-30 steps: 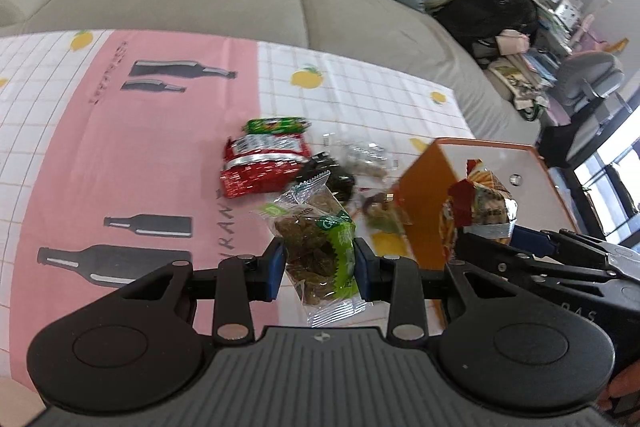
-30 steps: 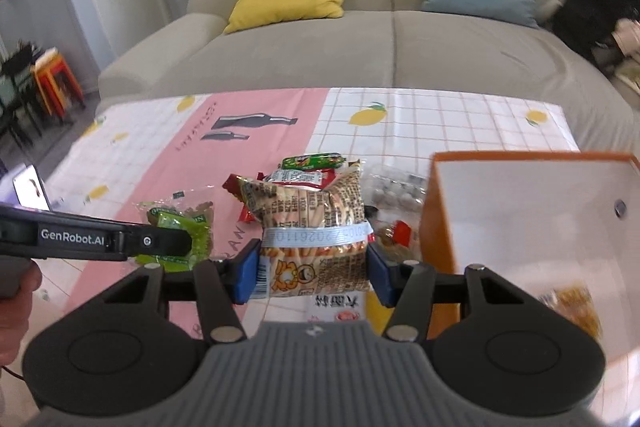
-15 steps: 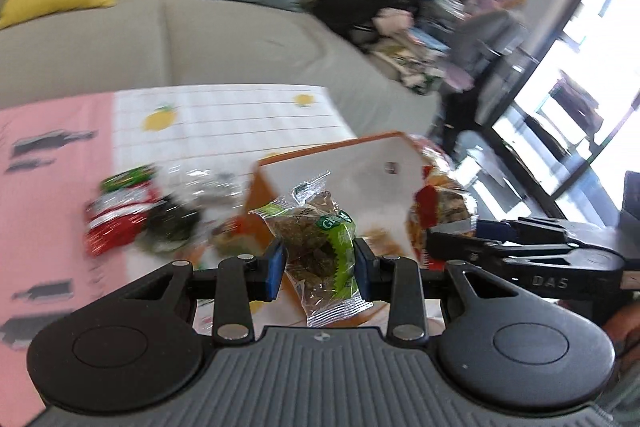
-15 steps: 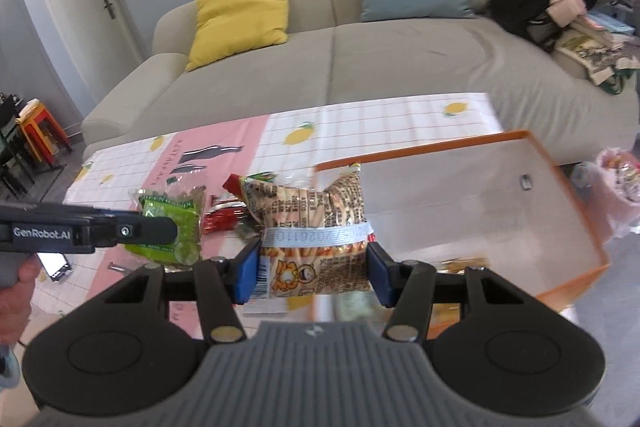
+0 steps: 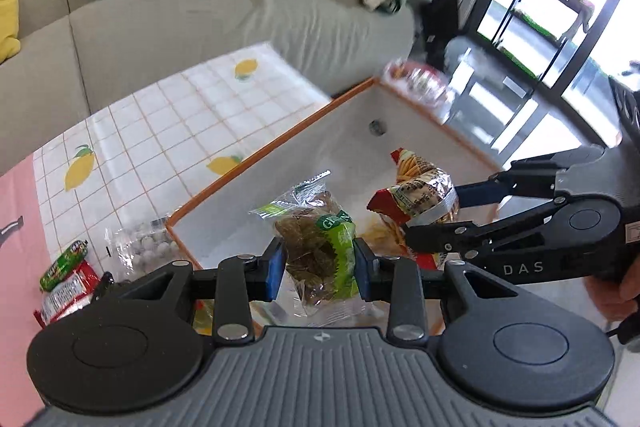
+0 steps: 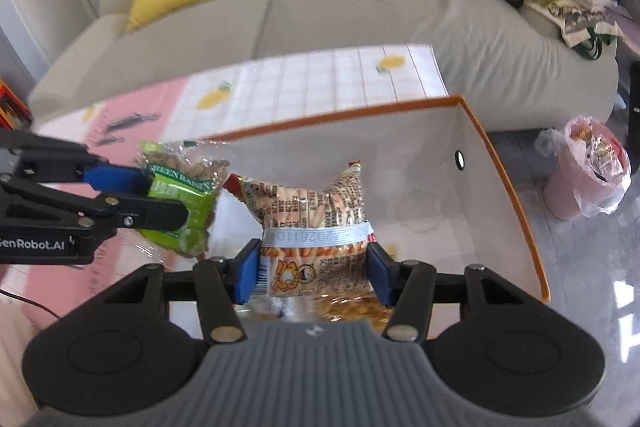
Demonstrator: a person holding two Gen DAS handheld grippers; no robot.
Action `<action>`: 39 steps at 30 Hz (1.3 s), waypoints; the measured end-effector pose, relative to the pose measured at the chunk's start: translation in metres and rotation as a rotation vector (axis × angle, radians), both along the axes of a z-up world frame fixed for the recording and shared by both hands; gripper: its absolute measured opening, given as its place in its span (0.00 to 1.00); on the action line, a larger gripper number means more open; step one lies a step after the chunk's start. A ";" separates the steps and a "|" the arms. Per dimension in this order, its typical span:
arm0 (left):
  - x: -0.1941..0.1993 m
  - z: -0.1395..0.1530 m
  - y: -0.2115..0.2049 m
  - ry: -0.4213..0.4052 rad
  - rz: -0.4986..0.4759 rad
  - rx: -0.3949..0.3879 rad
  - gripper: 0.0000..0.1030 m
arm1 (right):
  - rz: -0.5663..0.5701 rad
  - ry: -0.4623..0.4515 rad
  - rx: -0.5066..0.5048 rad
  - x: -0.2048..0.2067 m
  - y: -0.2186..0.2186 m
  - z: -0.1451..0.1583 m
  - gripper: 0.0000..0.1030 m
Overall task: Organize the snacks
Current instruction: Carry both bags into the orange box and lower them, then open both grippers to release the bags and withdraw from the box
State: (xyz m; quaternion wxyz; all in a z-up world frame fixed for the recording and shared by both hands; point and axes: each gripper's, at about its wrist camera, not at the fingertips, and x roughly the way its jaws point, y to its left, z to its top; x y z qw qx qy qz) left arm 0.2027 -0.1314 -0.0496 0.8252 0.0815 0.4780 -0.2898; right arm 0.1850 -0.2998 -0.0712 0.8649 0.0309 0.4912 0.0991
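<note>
My left gripper [image 5: 316,267] is shut on a green raisin packet [image 5: 320,247] and holds it over the white box with orange rim [image 5: 280,143]. The packet also shows in the right wrist view [image 6: 184,203]. My right gripper [image 6: 312,271] is shut on a biscuit-stick bag [image 6: 316,227] above the same box [image 6: 508,187]; the bag also shows in the left wrist view [image 5: 420,195]. A yellow snack [image 6: 352,307] lies on the box floor beneath it.
Left of the box on the tablecloth [image 5: 152,131] lie a clear bag of small balls [image 5: 144,247], a green packet [image 5: 64,263] and a red packet [image 5: 64,295]. A sofa [image 6: 360,11] stands behind. A pink bin [image 6: 588,171] is on the floor at right.
Both grippers have carried their packets to the right, from above the tablecloth to above the open box. The snack pile on the cloth has slid to the left of view.
</note>
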 end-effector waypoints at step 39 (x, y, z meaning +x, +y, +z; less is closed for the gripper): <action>0.038 -0.045 -0.020 0.020 -0.144 0.333 0.59 | 0.228 0.189 -0.119 0.086 0.044 -0.097 0.54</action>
